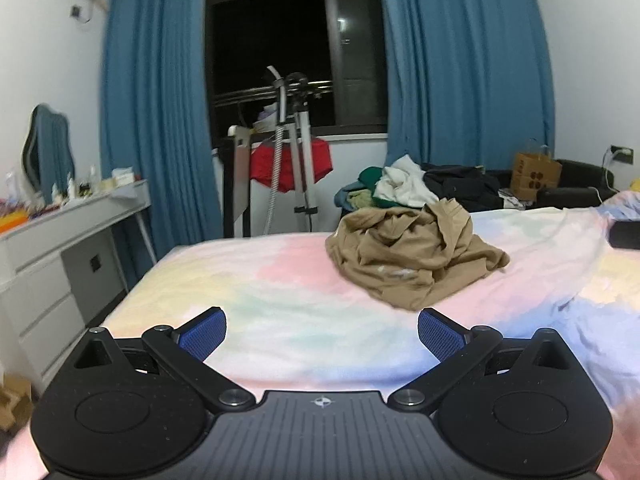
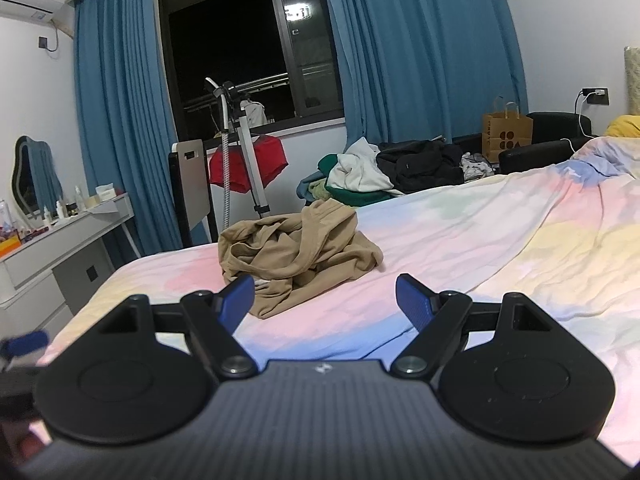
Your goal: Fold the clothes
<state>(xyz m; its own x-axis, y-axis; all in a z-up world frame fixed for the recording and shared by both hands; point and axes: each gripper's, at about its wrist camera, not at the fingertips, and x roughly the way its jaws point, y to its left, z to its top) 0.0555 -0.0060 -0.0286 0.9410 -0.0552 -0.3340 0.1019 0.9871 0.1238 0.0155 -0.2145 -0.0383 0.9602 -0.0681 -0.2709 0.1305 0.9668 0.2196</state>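
Tan garment (image 1: 416, 258) crumpled on bed (image 1: 280, 312), long axis unclear; both jaws wide, empty.

Blue curtains (image 1: 160, 100) flank a dark window (image 1: 272, 52) behind a tripod (image 1: 298, 160).

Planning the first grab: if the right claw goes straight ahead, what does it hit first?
Probably the crumpled tan garment on the bedsheet; the open right claw points at its near edge, though depth is unclear.
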